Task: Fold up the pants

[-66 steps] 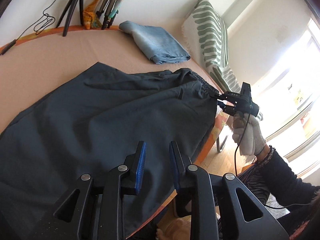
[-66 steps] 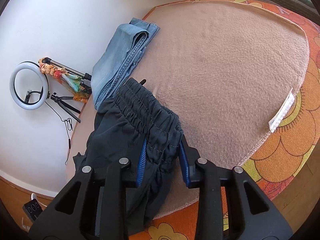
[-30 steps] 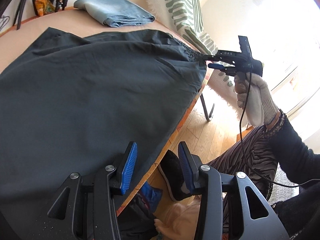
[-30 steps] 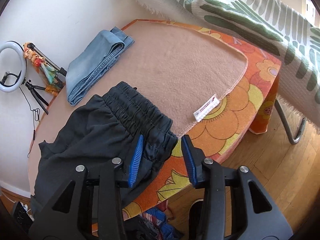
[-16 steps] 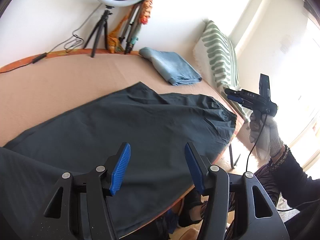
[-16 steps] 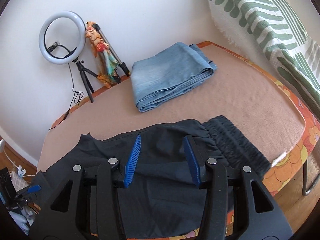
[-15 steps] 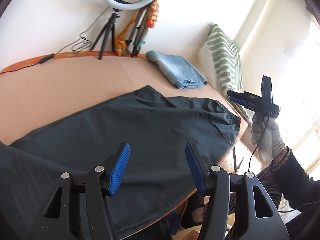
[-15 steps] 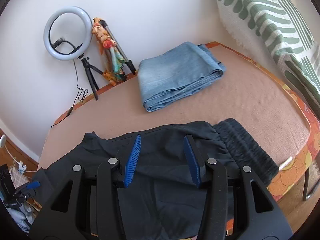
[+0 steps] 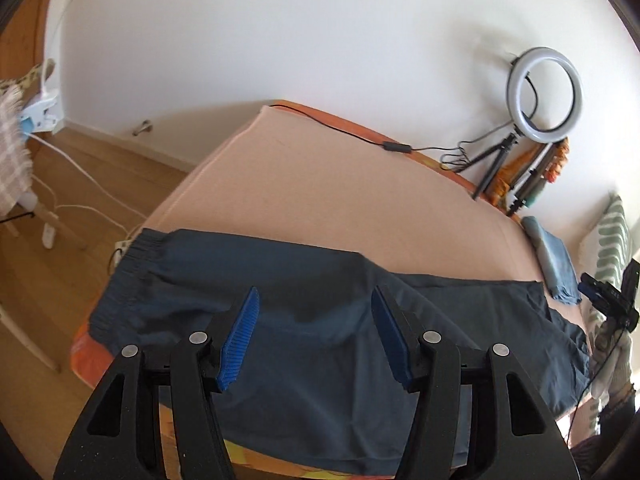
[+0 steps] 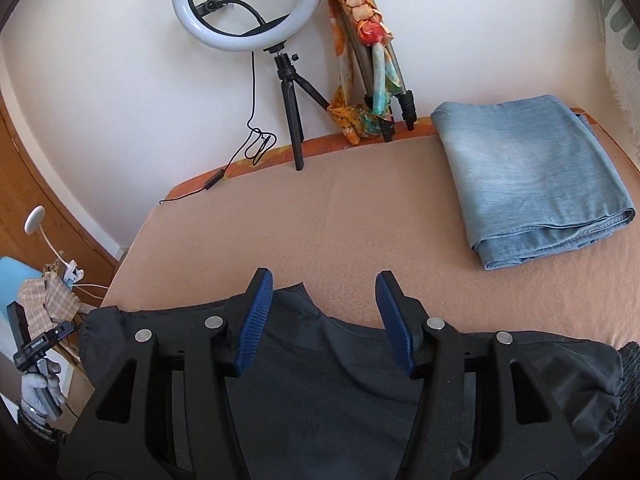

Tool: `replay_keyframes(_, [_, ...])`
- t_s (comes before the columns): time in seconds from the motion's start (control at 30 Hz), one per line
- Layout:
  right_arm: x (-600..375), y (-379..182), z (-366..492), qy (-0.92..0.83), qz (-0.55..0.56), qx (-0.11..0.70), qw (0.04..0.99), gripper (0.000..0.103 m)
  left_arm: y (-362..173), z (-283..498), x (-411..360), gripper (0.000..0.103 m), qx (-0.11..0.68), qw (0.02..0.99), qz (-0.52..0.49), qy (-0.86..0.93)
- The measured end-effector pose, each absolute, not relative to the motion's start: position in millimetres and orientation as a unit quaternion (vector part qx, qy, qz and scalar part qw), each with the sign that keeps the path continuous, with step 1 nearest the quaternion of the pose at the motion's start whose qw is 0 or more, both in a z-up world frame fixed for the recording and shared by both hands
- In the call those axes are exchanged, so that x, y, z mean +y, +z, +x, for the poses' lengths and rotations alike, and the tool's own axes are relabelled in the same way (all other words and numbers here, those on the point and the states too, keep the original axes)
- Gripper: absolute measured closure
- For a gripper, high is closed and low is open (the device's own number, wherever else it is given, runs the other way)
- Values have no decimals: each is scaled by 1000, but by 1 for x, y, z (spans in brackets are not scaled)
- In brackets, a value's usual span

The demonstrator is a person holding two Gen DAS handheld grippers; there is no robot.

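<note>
The dark navy-black pants of thin fabric (image 9: 320, 320) lie spread flat along the near edge of the peach fleece-covered table (image 9: 320, 192), their long axis running side to side across both views. In the left wrist view the gathered elastic hem (image 9: 128, 276) sits at the far left end, hanging toward the table's corner; in the right wrist view the ribbed waistband (image 10: 628, 364) bunches at the far right.

The left gripper (image 9: 316, 332) hovers above the middle of the cloth, blue pads well apart and nothing between them. The right gripper (image 10: 324, 320) hangs over the pants' far edge; its jaws have just been opening and they hold nothing.

Each end of the garment lies outward from its gripper, so the left one is nearer the leg hem and the right one nearer the waistband. The folded light-blue denim jeans (image 10: 532, 176) rest well apart, toward the white ring light on a black tripod (image 10: 248, 4)
</note>
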State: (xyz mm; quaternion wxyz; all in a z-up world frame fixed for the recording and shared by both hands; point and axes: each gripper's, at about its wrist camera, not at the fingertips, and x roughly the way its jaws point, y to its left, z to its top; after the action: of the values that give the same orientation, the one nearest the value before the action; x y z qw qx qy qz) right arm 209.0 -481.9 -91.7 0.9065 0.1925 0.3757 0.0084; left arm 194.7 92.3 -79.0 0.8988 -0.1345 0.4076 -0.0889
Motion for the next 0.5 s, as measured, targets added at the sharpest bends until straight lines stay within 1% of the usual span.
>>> replay_keyframes(0.13, [-476, -111, 227, 30, 187, 402, 896, 40, -102, 206, 140, 45, 422, 883, -199, -48])
replay_keyframes(0.23, [-470, -123, 242, 51, 181, 427, 885, 40, -118, 215, 159, 45, 438, 867, -235, -37])
replay_keyframes(0.27, [-466, -127, 246, 61, 177, 434, 881, 40, -120, 218, 159, 45, 441, 868, -228, -32])
replay_keyframes(0.33, [-458, -133, 254, 66, 156, 448, 878, 36, -120, 223, 158, 45, 448, 869, -209, -23])
replay_keyframes(0.5, [-443, -153, 272, 72, 125, 478, 866, 35, -122, 224, 154, 45, 452, 875, -174, -11])
